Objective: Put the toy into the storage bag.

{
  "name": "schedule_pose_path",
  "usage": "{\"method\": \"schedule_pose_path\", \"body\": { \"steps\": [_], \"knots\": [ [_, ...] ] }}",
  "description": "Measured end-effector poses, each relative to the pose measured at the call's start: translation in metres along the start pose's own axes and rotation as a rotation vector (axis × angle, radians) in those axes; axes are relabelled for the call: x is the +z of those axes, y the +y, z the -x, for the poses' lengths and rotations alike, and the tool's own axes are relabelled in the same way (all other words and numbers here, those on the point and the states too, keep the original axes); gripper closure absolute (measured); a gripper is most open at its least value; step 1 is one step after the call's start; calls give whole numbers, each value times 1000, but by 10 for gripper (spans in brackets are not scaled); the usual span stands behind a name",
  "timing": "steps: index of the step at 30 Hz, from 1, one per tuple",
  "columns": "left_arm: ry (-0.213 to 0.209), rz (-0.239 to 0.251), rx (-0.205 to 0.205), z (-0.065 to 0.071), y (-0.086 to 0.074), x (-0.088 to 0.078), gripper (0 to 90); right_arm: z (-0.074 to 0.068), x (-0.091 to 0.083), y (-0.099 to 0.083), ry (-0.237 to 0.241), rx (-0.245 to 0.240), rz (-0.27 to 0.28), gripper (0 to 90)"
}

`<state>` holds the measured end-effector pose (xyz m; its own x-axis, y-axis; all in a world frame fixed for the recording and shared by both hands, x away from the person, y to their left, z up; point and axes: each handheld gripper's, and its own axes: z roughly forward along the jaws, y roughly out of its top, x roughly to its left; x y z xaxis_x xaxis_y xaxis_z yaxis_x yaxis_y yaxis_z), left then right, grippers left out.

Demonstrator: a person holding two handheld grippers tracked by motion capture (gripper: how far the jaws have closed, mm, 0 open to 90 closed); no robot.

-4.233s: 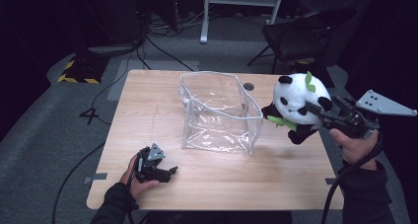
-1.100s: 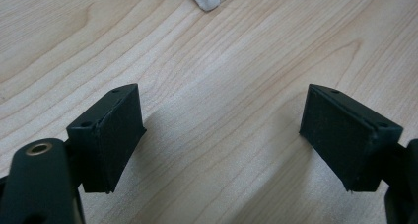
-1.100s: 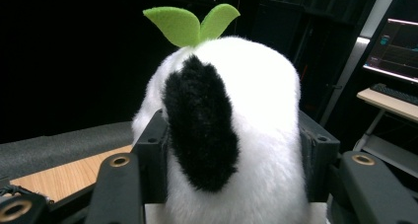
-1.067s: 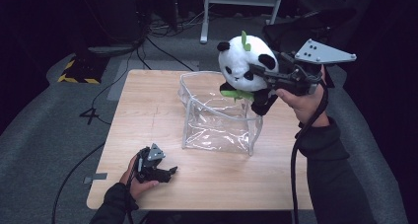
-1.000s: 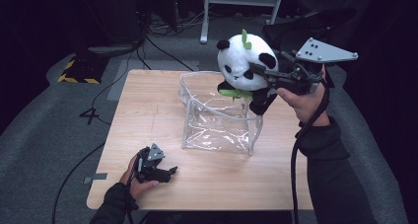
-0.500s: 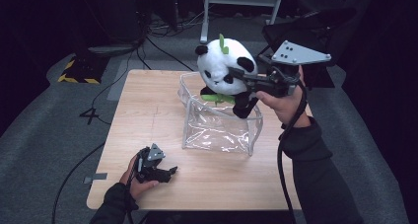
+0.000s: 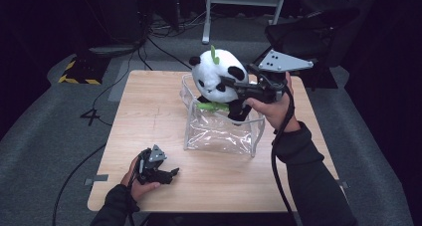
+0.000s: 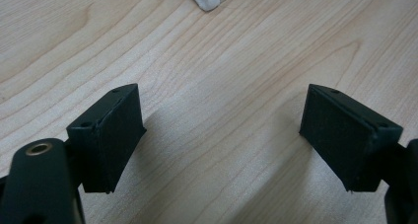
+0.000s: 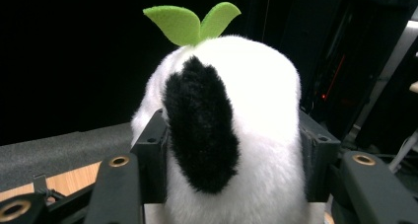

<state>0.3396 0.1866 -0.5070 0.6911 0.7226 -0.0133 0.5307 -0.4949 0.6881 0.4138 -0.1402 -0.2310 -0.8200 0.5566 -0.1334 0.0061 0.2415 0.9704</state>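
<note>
The plush panda (image 7: 218, 79) hangs over the open top of the clear plastic bin (image 7: 219, 131), its head clamped between the right gripper's (image 7: 238, 86) fingers (image 9: 148, 155), one pad on each side; the left gripper (image 7: 169, 173) rests low on the tabletop (image 7: 149, 111), fingers (image 8: 111, 130) spread wide around bare wood

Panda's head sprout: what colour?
Green, a two-leaf sprout; clearest in the right gripper view.

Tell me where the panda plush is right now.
In the high view the panda plush hangs over the far side of the clear bag, right of the table's middle, clamped in the right gripper.
</note>
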Motion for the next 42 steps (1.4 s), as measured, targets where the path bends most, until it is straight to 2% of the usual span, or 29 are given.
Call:
{"method": "schedule_pose_path", "body": {
  "steps": [8,12,18,24,29,33,39,42],
  "knots": [
    [0,0,-1,0,0,0,166,9,3,-22,11,52,3,431],
    [0,1,-1,0,0,0,166,15,2,-30,10,94,16,424],
    [-1,0,-1,0,0,0,166,26,-4,-35,-20,137,25,418],
    [0,0,1,0,0,0,166,25,-8,-36,-21,111,13,413],
    [-1,0,-2,0,0,0,166,24,-2,-41,-11,120,-11,404],
    [-1,0,-1,0,0,0,166,19,6,-42,-24,95,-57,394],
    [0,1,-1,0,0,0,166,22,14,-48,-54,122,-97,367],
    [0,1,-1,0,0,0,166,22,17,-52,-55,118,-128,351]
  ]
}}
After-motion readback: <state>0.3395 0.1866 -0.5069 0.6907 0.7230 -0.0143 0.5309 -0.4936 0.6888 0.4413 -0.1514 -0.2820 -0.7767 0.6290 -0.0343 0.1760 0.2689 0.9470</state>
